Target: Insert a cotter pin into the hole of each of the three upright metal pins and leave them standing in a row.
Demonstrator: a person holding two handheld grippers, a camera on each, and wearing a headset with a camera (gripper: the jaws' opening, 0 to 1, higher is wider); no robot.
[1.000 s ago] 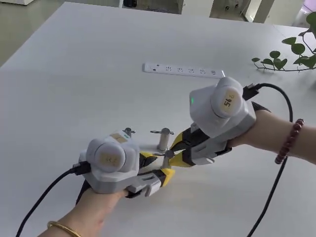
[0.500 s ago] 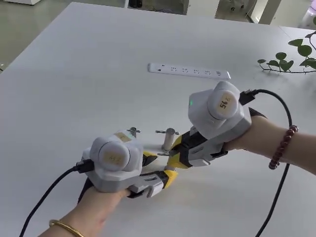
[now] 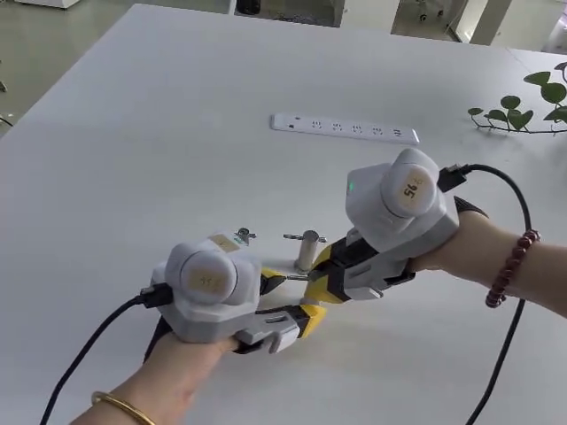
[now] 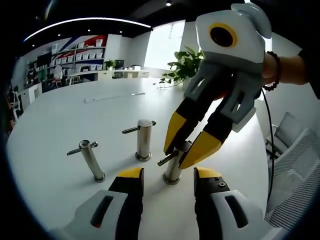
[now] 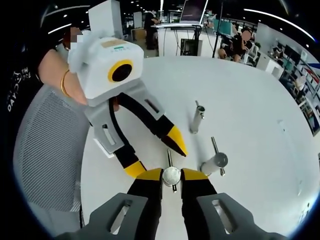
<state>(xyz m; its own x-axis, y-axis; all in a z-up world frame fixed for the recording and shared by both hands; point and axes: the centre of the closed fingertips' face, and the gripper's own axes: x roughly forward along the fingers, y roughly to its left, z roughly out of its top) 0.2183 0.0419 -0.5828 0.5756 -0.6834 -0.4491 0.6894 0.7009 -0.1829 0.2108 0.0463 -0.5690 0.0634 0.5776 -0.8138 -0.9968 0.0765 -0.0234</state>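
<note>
White worktop [image 3: 133,115]: right gripper [image 5: 171,174] fingers clasp third pin [image 4: 174,170], lower centre; left gripper [image 4: 169,174] fingers spread. Cotter [image 4: 166,159] seems through; next, release without tipping it.

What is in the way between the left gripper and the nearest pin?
Nothing visible does. The left gripper has open jaws either side of the nearest upright silver metal pin; the right gripper is at its top.

Left hand-held gripper [image 3: 292,299] open, right [image 3: 312,276] clamped
</note>
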